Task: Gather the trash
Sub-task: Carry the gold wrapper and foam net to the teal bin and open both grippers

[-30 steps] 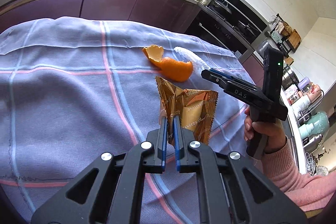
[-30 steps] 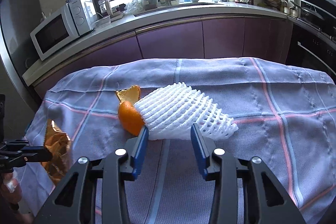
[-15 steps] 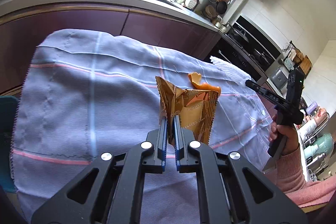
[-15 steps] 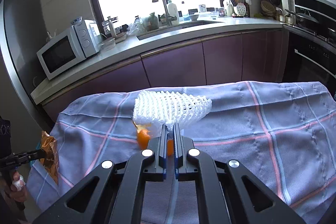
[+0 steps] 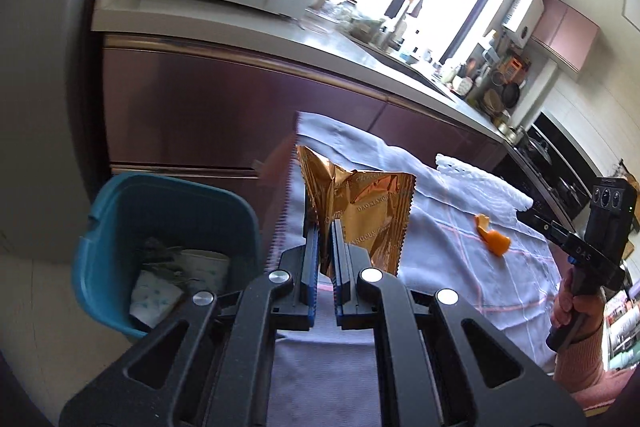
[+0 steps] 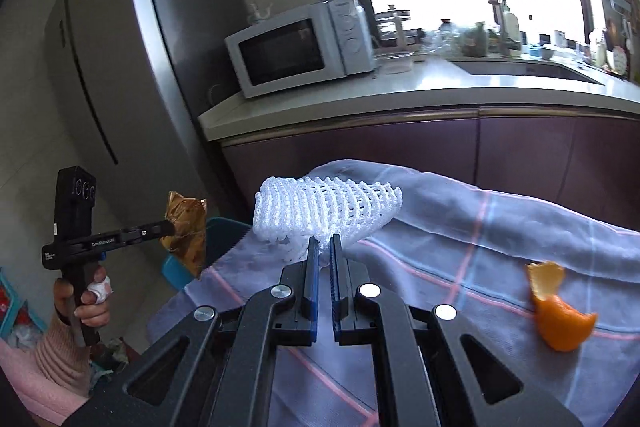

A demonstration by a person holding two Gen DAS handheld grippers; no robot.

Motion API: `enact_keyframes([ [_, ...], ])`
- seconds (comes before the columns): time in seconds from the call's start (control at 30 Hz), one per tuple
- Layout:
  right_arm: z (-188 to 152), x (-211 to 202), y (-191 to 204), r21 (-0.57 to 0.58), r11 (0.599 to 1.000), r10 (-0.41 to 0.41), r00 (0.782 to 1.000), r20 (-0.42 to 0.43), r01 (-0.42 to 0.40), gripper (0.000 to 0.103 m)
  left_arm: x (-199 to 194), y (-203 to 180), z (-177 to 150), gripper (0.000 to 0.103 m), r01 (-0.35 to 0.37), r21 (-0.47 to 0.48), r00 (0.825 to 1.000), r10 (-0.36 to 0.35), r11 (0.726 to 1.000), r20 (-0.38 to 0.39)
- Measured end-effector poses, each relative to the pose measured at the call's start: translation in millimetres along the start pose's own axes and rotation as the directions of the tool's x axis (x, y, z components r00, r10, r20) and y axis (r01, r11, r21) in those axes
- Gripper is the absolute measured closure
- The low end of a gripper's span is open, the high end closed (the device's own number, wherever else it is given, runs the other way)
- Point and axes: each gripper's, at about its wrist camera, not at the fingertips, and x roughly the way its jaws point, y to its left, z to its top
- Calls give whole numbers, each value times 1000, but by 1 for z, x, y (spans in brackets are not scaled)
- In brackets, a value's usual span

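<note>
1. Swung left since a second ago: left gripper (image 5: 325,241) carried off the middle of the table, bringing the teal bin (image 5: 120,247) into sight where only cloth and counter showed earlier; foam net (image 6: 320,213) lifted clear of the cloth, where before it lay beside the orange peel (image 6: 560,311).
2. Clenched on the gold snack wrapper (image 5: 368,215), low at its bottom corner; held upright, long axis vertical, torn mouth pointing up, printed face turned toward the camera.
3. Positioned by the table's left edge, wrapper just right of the bin rim, not above the opening as far as could be told.
4. Seen inside the bin: white paper scraps (image 5: 160,291) and some dark litter.
5. Pinched shut on the foam net's near lower edge by the right gripper (image 6: 324,259); net held roughly level, long axis running left to right, tapered end pointing right, wider end left.
6. Left lying on the checked tablecloth (image 6: 460,251), the peel, well right of the net, curled rim up.
7. Viewed from the right wrist: left gripper (image 6: 166,227) and wrapper (image 6: 186,231) near the table's left end, above the bin's corner (image 6: 176,267).
8. Beyond: purple cabinets (image 6: 520,147), white counter carrying a microwave (image 6: 296,51), grey fridge (image 6: 120,67) at far left, bright window behind.
</note>
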Motion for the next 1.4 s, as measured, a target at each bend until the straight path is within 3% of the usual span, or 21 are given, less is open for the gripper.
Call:
enact_keyframes([
  [0.13,11,49,45,-72,992,95,993,-63,-99,99,-15,49,-1,97,-109,-57,994,110,992,16],
  [0.43,20,139,118,-155,964,182,962,-202,-215,99,5,123,-19,97,-226,-164,974,218,960,-65],
  [0.77,4,216,135,-115,969,167,922,-350,-219,99,47,147,-35,96,-272,-197,958,245,942,-151],
  [0.9,2,242,137,-91,975,151,909,-388,-201,98,60,150,-40,91,-286,-204,952,252,936,-174],
  [1.13,-9,252,135,-84,982,121,903,-412,-170,87,75,147,-42,79,-302,-193,943,264,933,-201],
  [1.4,-11,225,115,-54,983,141,915,-377,-173,85,65,136,-41,77,-315,-174,943,287,933,-168],
])
